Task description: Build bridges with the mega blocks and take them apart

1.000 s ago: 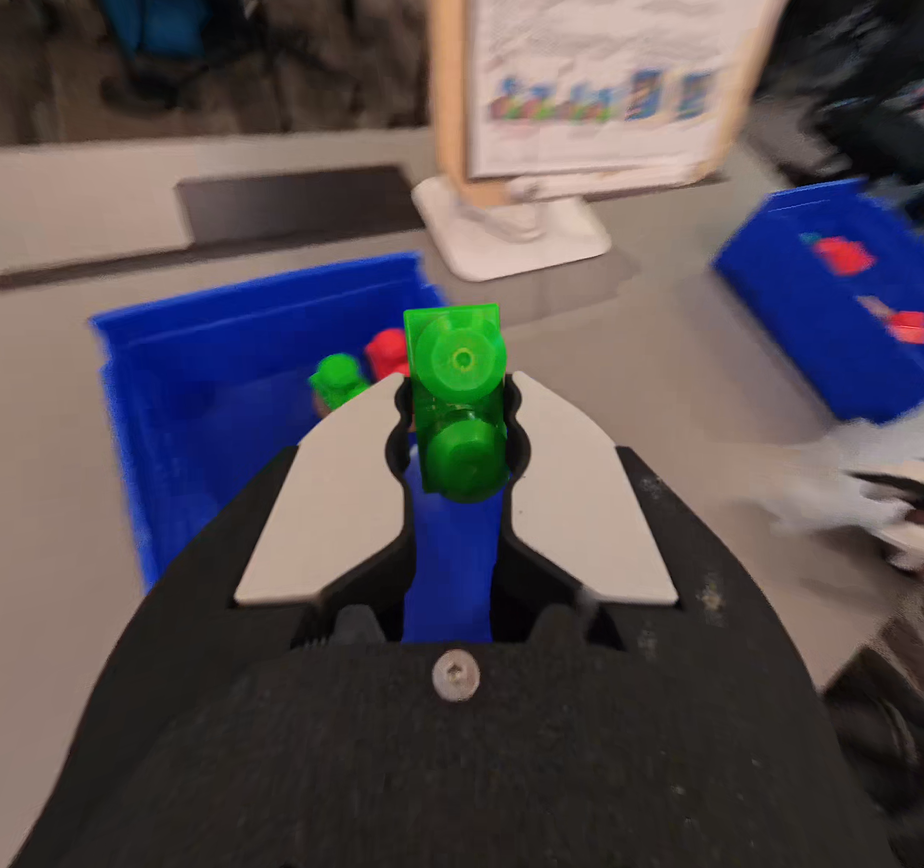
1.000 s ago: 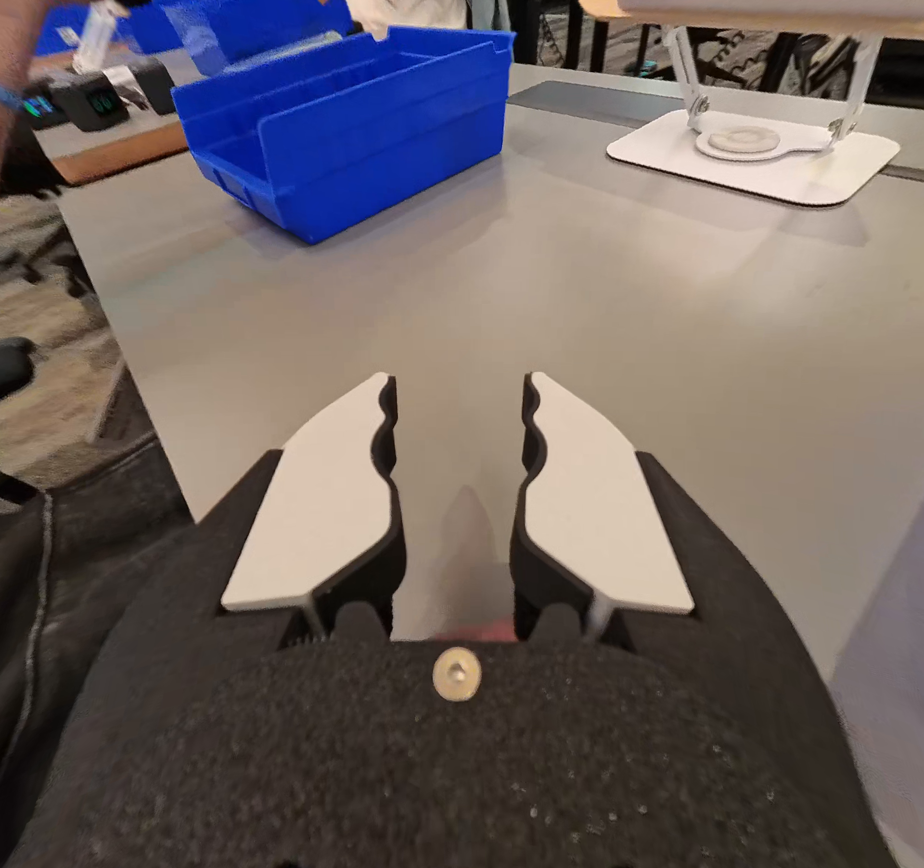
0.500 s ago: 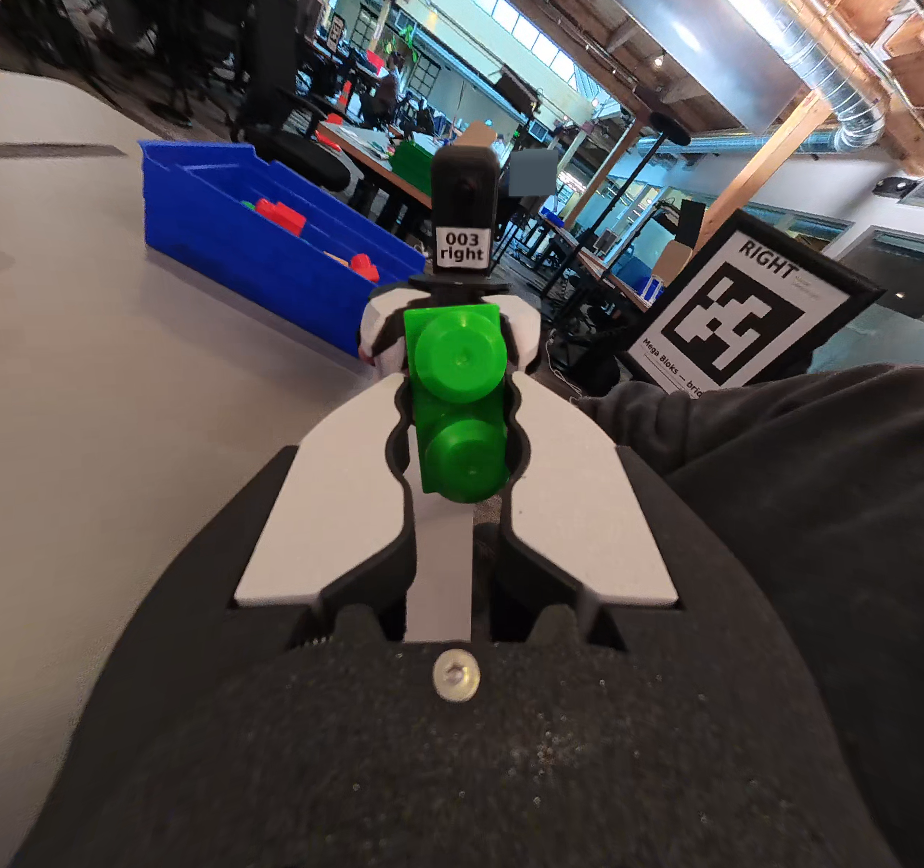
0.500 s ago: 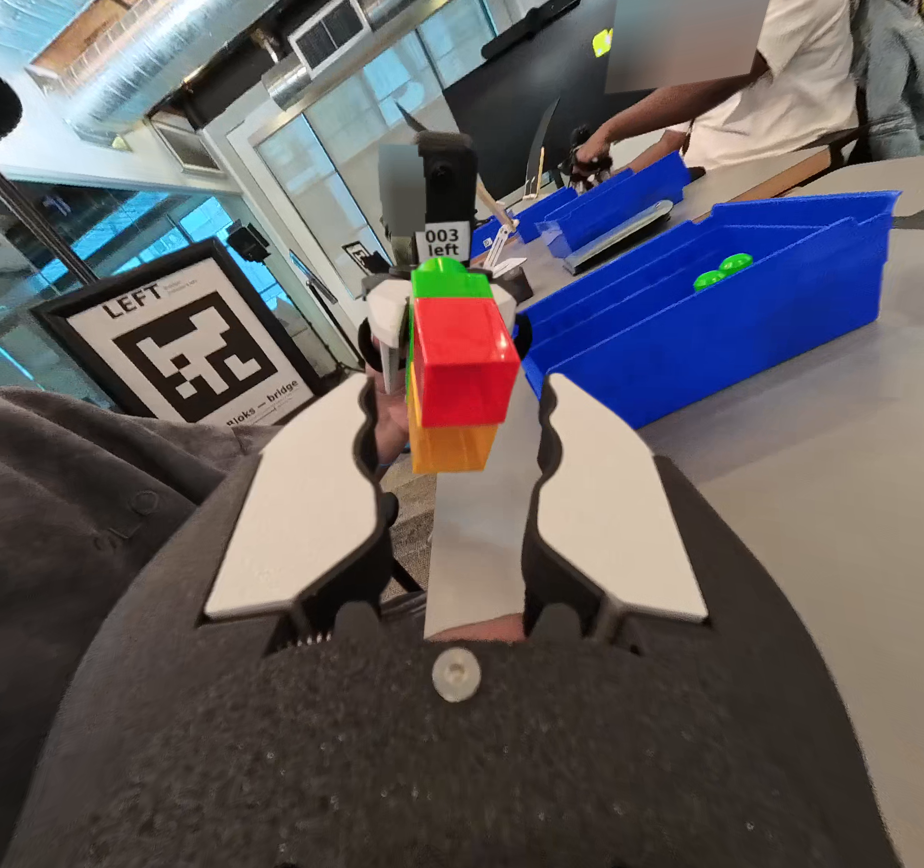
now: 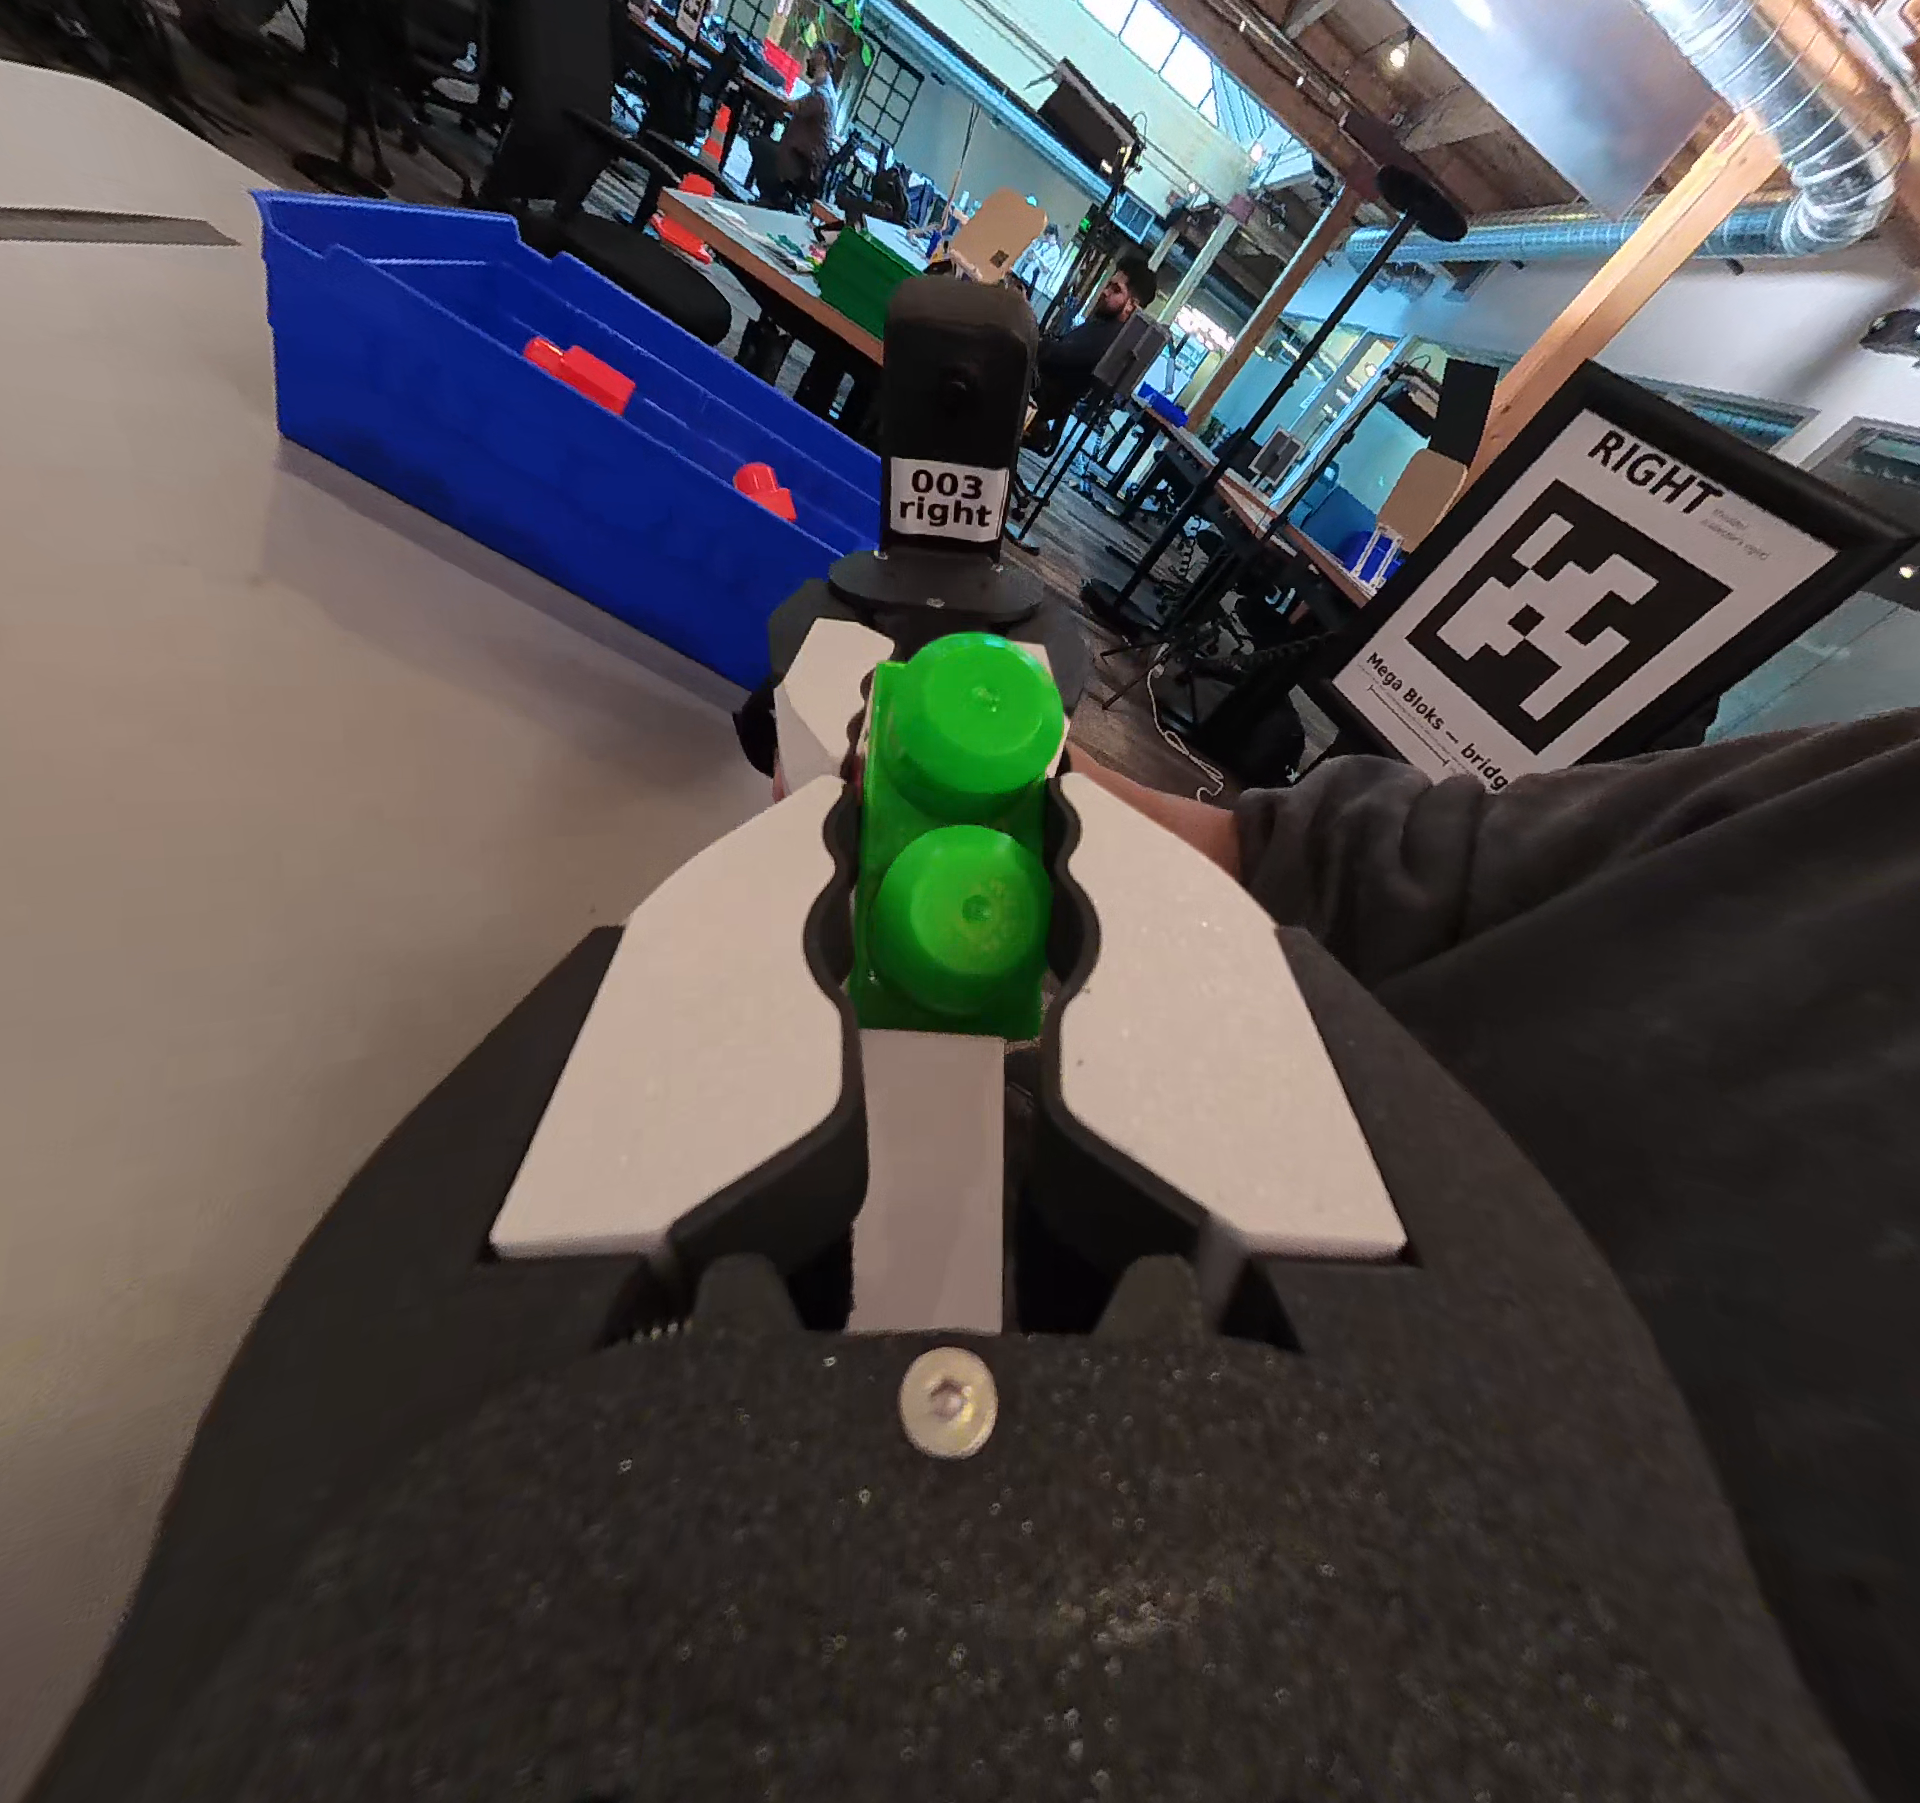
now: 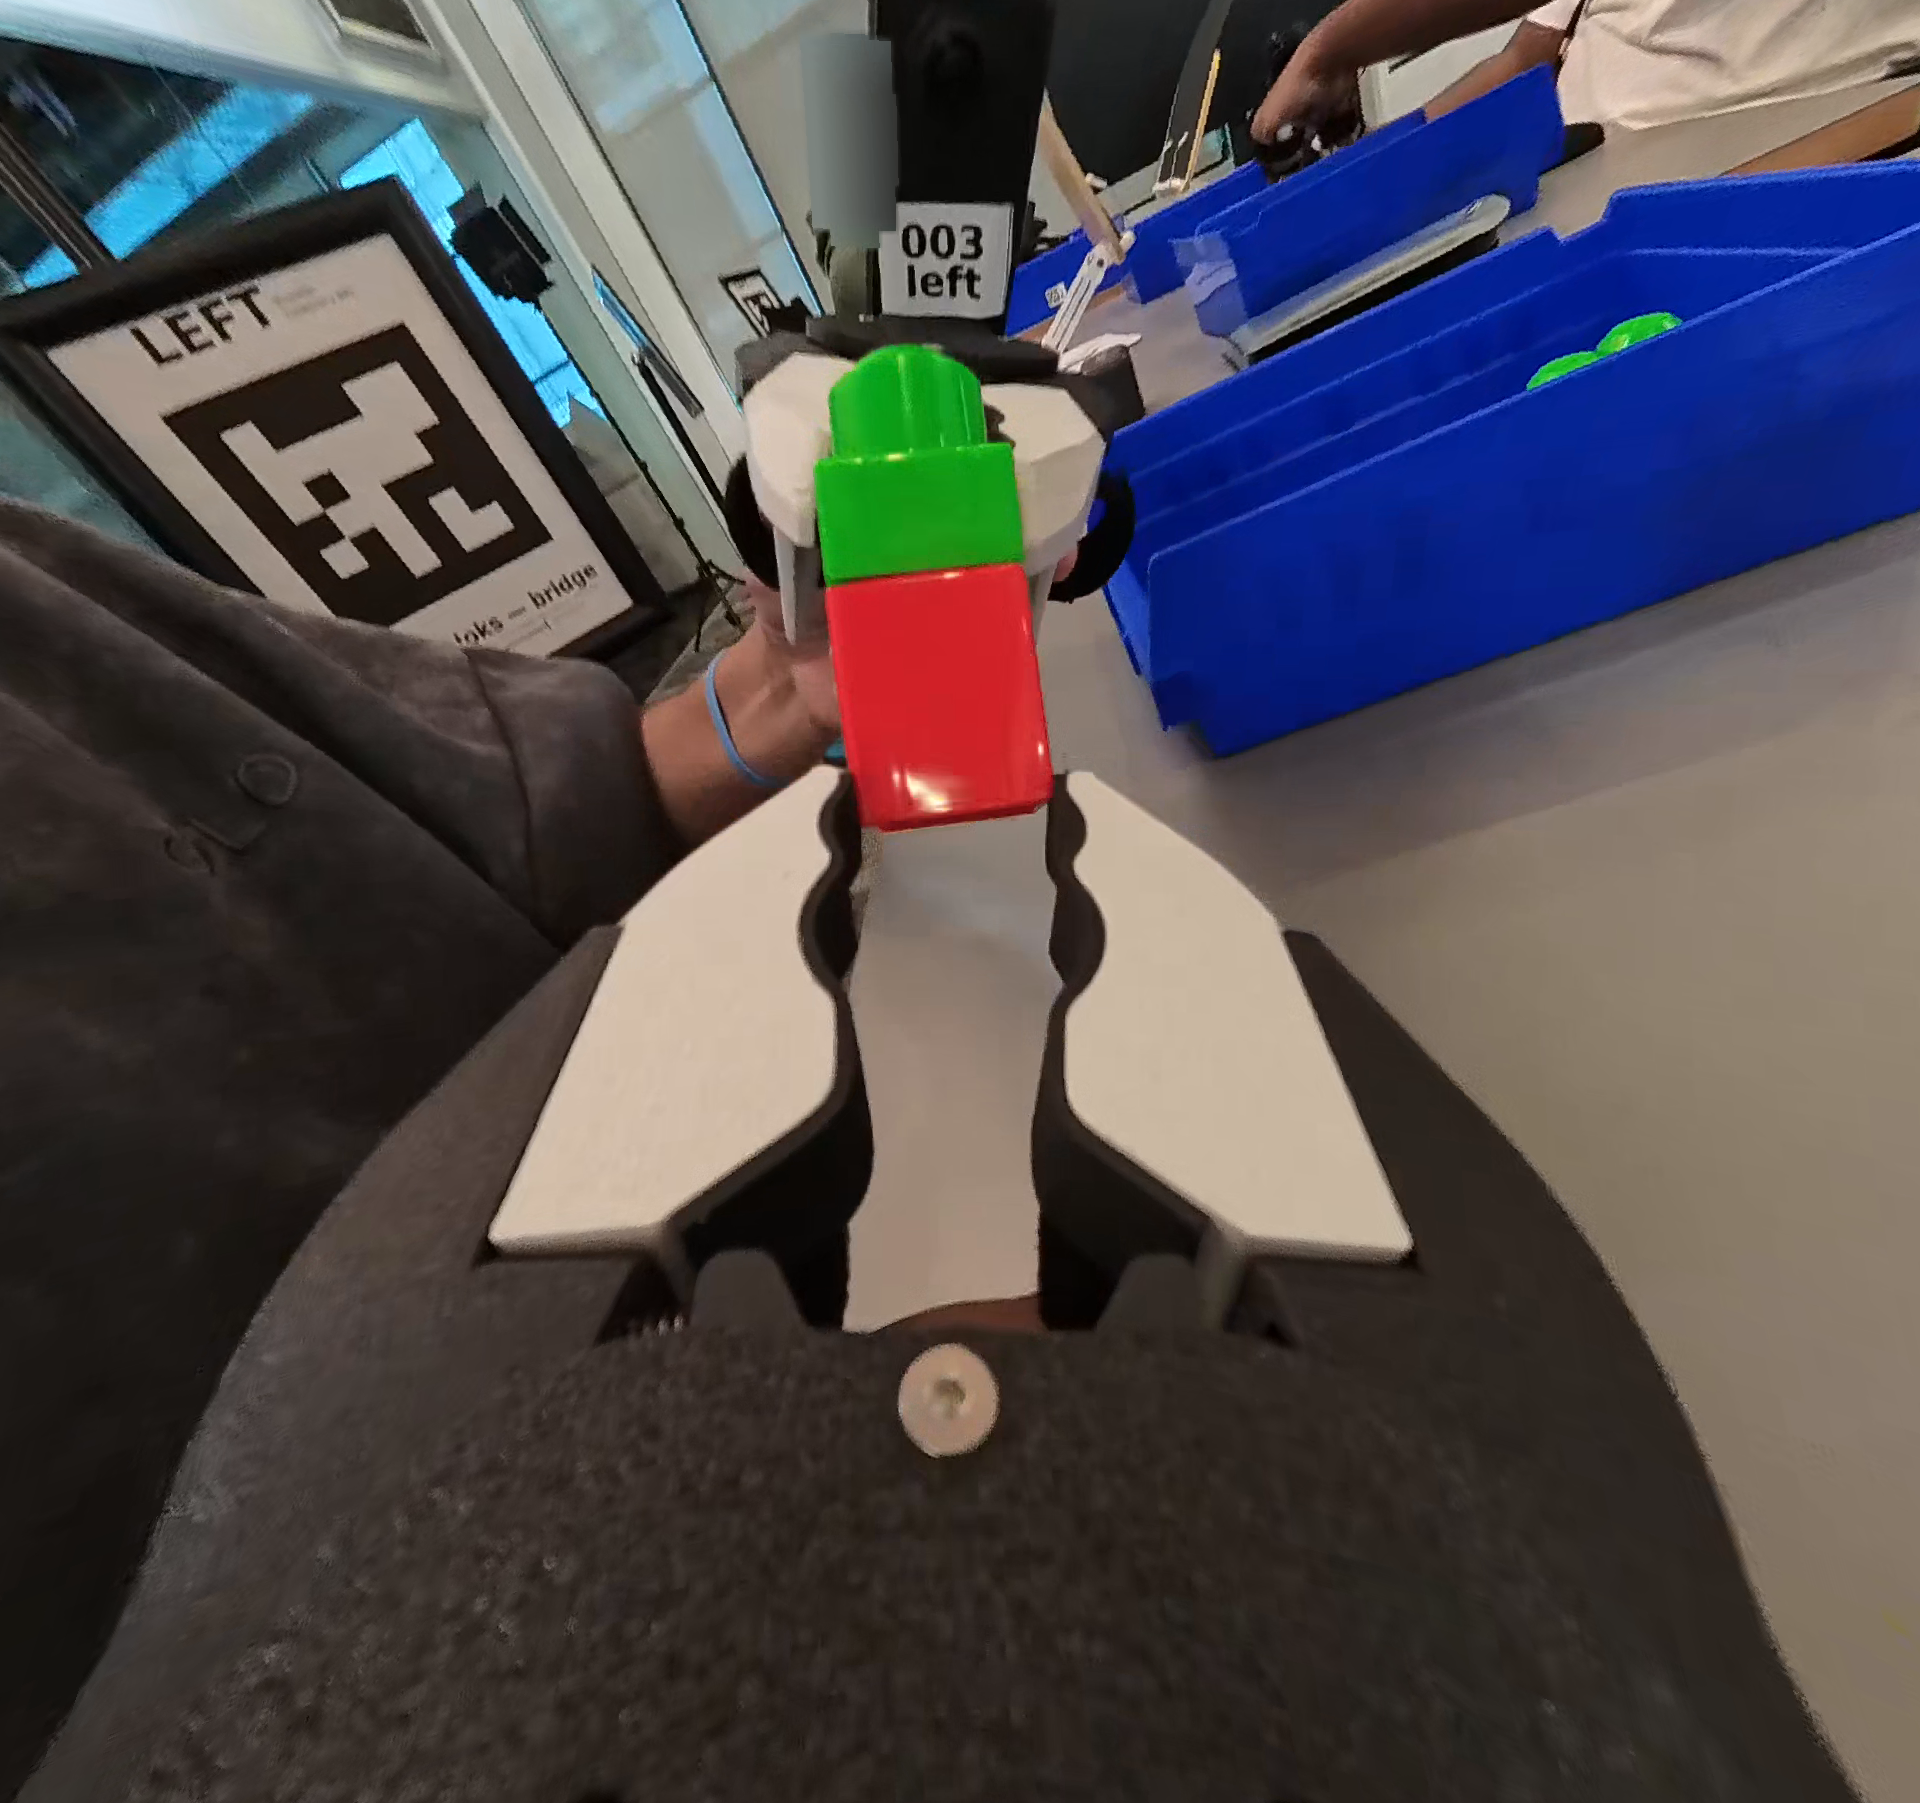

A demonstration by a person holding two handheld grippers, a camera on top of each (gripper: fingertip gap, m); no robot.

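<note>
My left gripper (image 5: 951,818) is shut on a green mega block (image 5: 961,870), studs towards its camera. In the right wrist view that green block (image 6: 914,506) sits in the left gripper's white fingers (image 6: 774,449), with a red block (image 6: 935,693) joined to its underside. My right gripper (image 6: 945,808) faces the left one, and its fingertips are closed on the near end of the red block. In the left wrist view only a white finger (image 5: 816,704) of the right gripper shows behind the green block. Both grippers are held above the grey table (image 6: 1558,922).
A blue bin (image 5: 468,465) with red blocks (image 5: 582,377) stands on the table in the left wrist view. Another blue bin (image 6: 1455,590) holds green blocks (image 6: 1600,351). Framed marker boards (image 5: 1579,610) (image 6: 343,444) and the person's dark sleeve (image 6: 260,766) lie beside the grippers. Another person works at the back right. The gap from one gripper's tips to the other's is roughly 5 cm.
Both grippers swung up from the table to face each other. The right jaws opened wide, then closed on the red block's end. The left kept its green block.
</note>
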